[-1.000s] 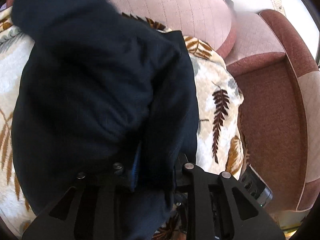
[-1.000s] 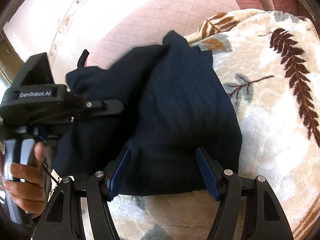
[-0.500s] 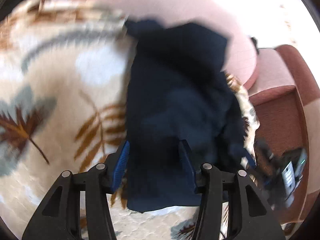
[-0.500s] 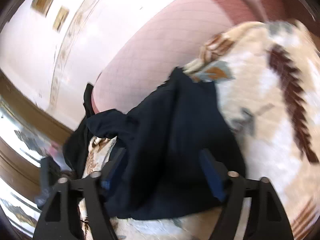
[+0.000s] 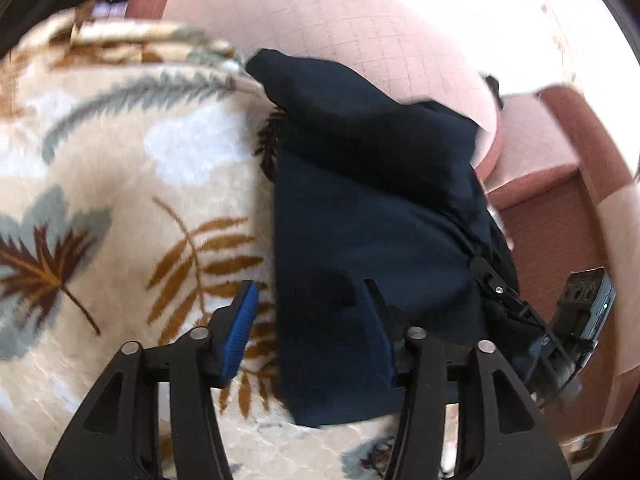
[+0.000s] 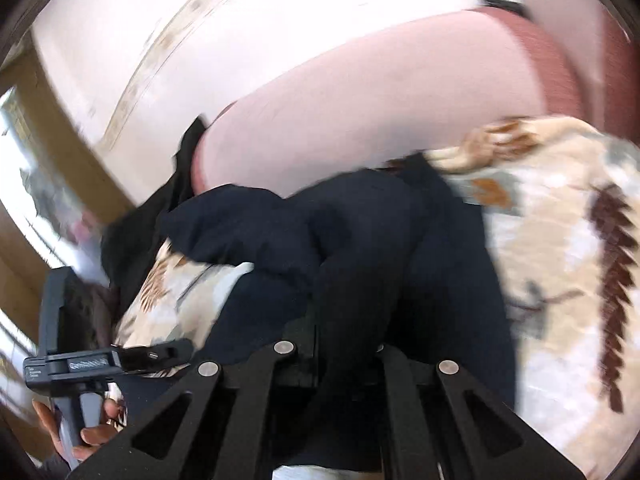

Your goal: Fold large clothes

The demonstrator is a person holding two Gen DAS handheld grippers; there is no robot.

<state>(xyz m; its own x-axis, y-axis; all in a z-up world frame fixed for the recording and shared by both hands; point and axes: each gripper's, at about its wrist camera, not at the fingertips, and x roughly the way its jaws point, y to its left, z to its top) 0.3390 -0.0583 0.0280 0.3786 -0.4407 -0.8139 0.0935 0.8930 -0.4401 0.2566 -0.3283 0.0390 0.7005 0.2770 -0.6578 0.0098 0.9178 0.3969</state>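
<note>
Lying folded into a long dark strip, the navy garment (image 5: 372,248) rests on the leaf-patterned blanket (image 5: 120,208), its far end bunched up against the pink quilted cushion (image 5: 360,40) and its near hem just in front of both grippers.

Two things have just changed. The left gripper (image 5: 310,328), which a second ago was clamped on the cloth, has let go and its jaws have been opening; they now stand moderately wide. Its left blue pad (image 5: 242,328) sits over bare blanket just beside the garment's left edge, the right finger over the cloth, and nothing is pinched between them.

The right gripper (image 6: 348,344) has done the opposite. Half a second ago its jaws straddled the near hem wide apart; now they have snapped together on a ridge of the fabric, which rises in a dark pleat straight out of the closed fingers. In the left wrist view that gripper shows at the garment's right edge.

So one fold looks laid down and released, and a fresh hold is taken for the next. My reading is that the right hand will carry this edge across or toward the far end, while the freed left gripper can pin or smooth the strip.
</note>
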